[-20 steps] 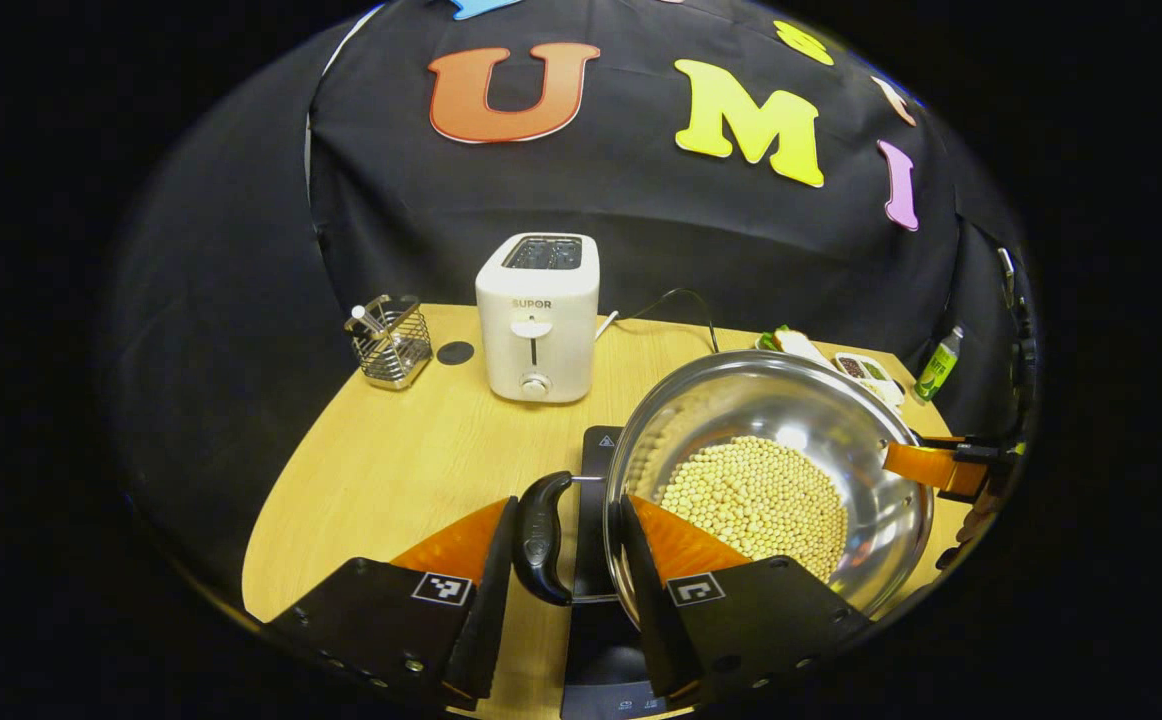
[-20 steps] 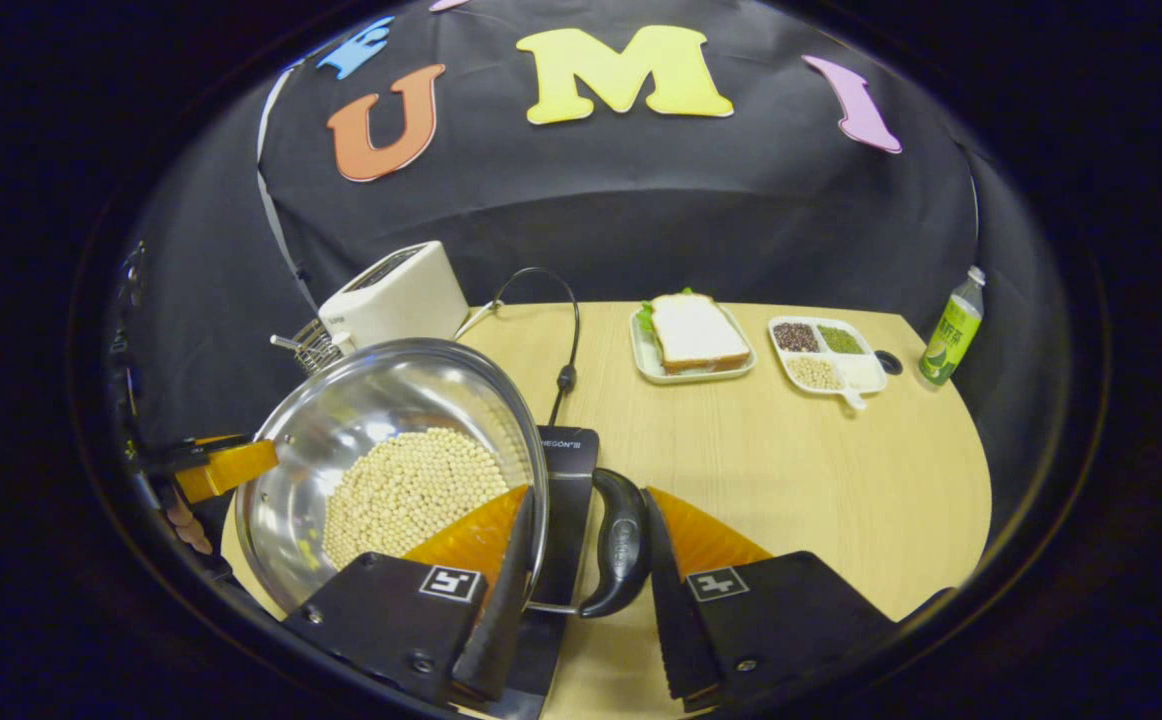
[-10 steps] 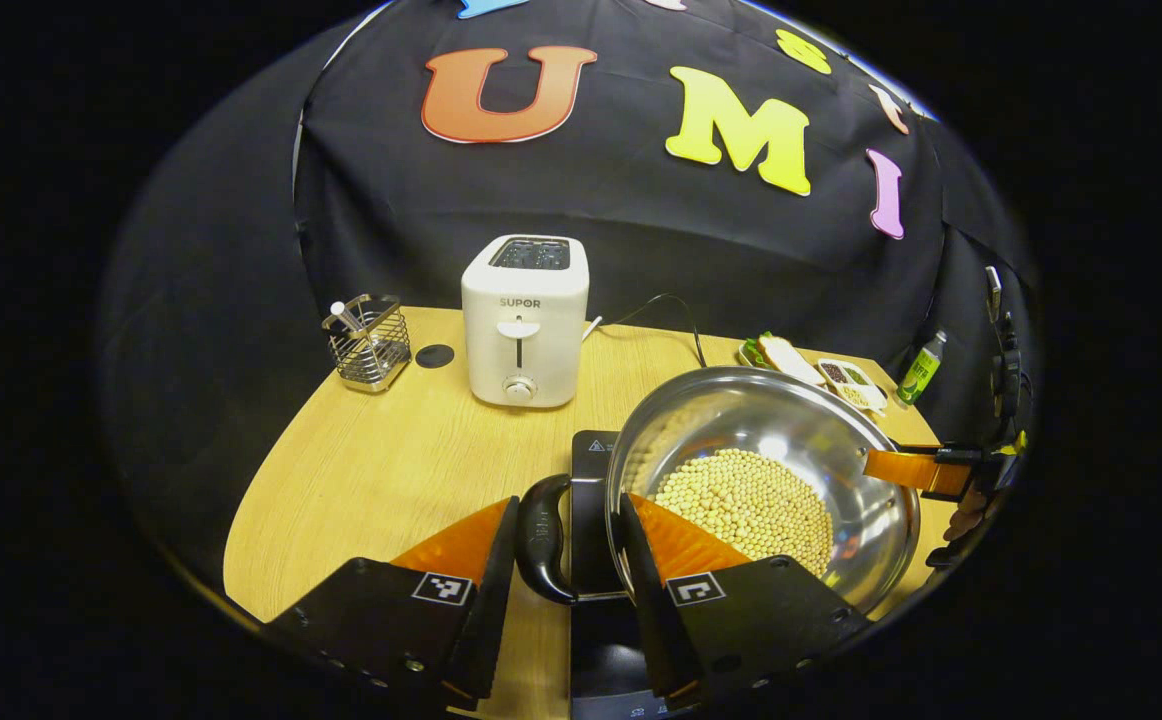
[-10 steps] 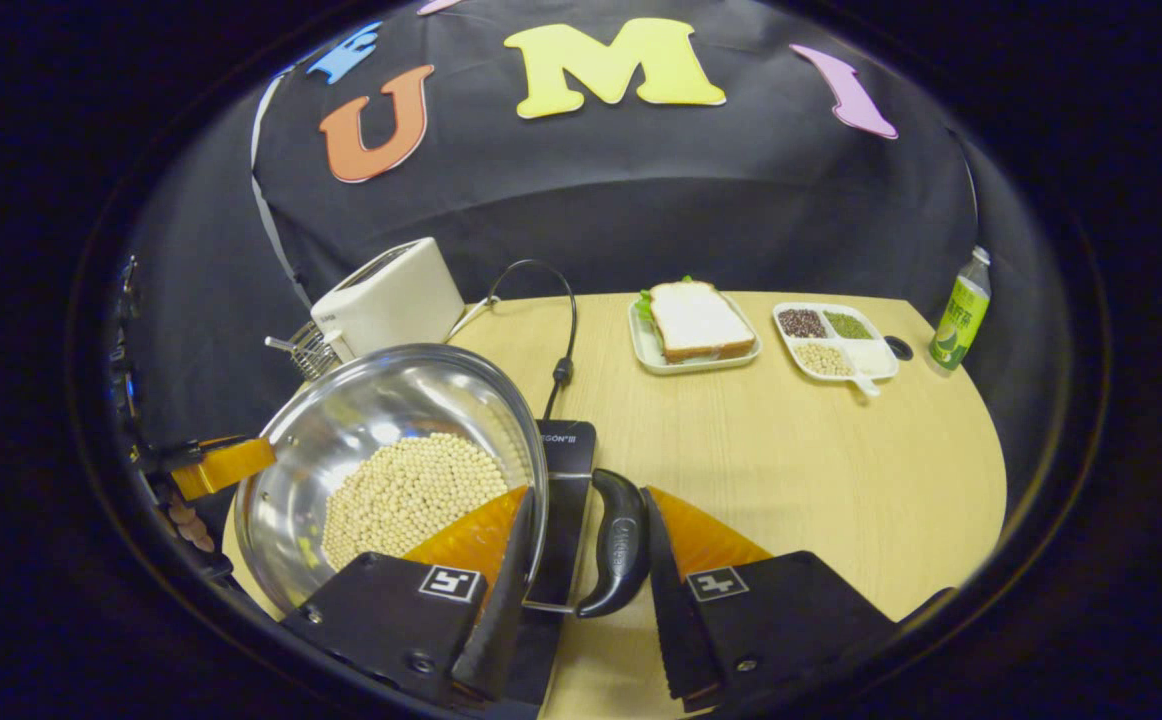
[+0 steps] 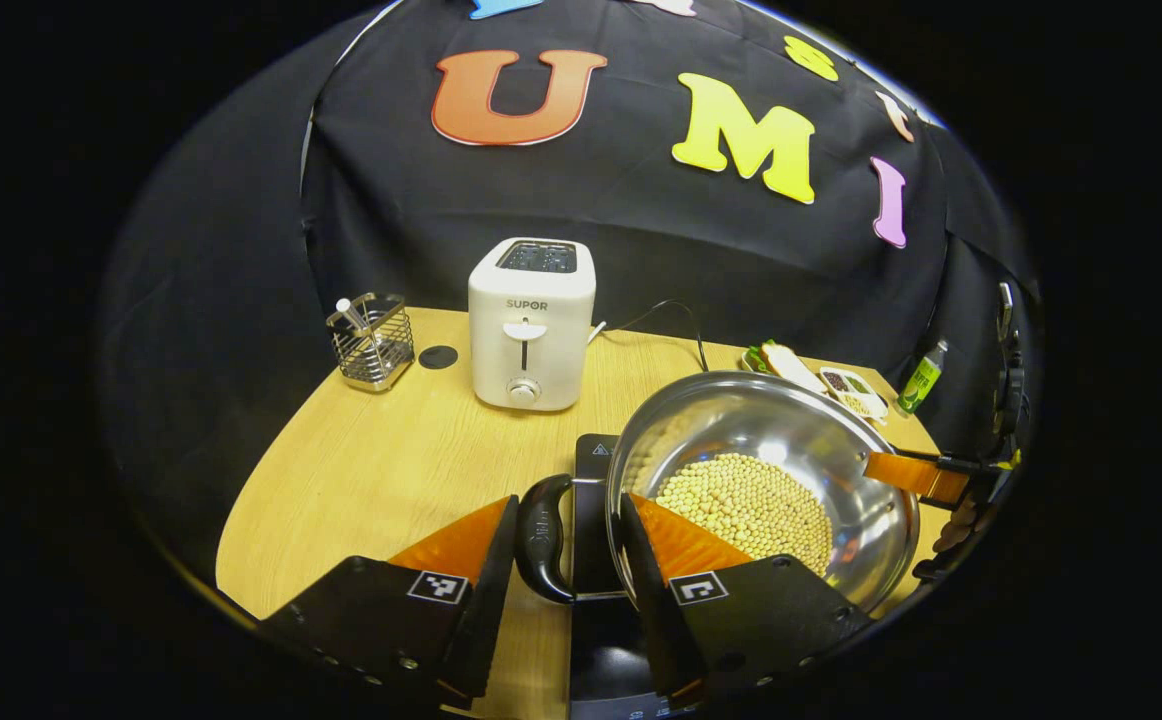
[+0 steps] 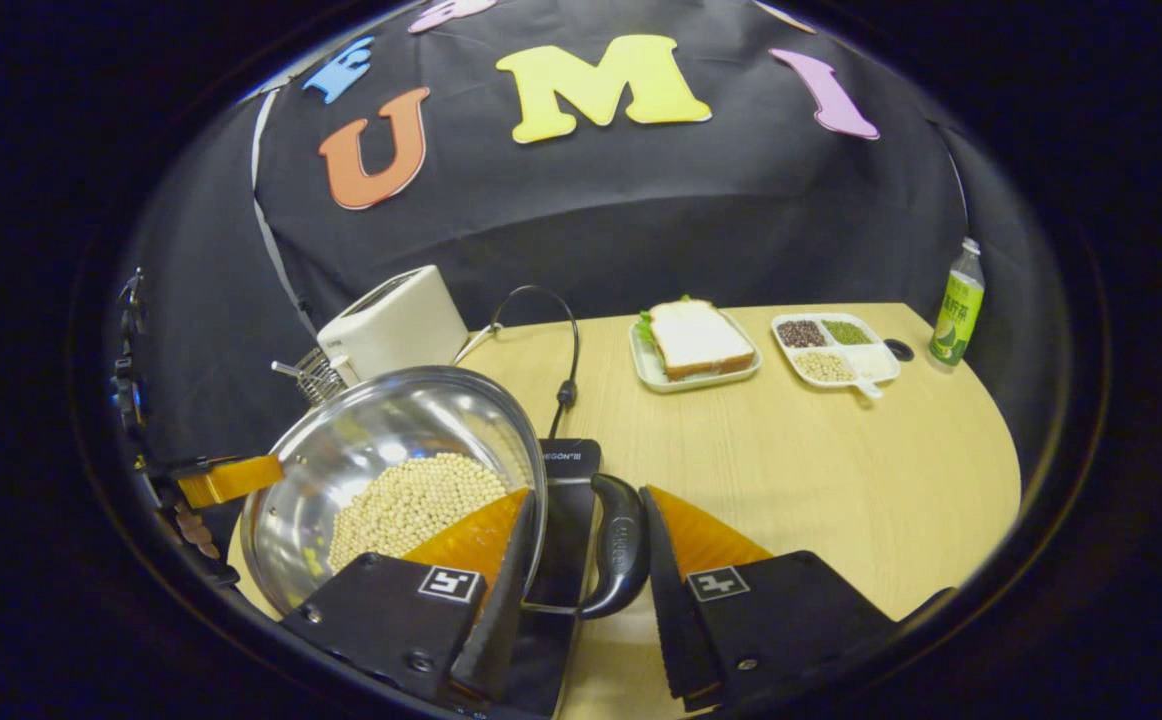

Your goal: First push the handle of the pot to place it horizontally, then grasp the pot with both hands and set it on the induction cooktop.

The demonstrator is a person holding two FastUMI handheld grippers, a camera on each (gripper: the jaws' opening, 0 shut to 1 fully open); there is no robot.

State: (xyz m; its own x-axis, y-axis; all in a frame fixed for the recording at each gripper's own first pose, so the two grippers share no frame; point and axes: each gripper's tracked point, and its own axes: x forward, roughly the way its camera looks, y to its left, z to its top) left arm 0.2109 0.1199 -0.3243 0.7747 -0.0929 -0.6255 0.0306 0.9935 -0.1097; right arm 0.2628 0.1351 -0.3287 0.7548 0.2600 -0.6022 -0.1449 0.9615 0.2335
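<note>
on the light wooden table the shiny steel pot of pale beans sits over the black induction cooktop. rigid, slick and bean-heavy (spillable), so take its side handles: left gripper and right gripper each straddle a black loop handle, whether pinching i cannot tell.

A pot holding beans sits over the induction cooktop at the table's near edge, toaster and wire basket behind, sandwich plate and divided tray to the right.
</note>
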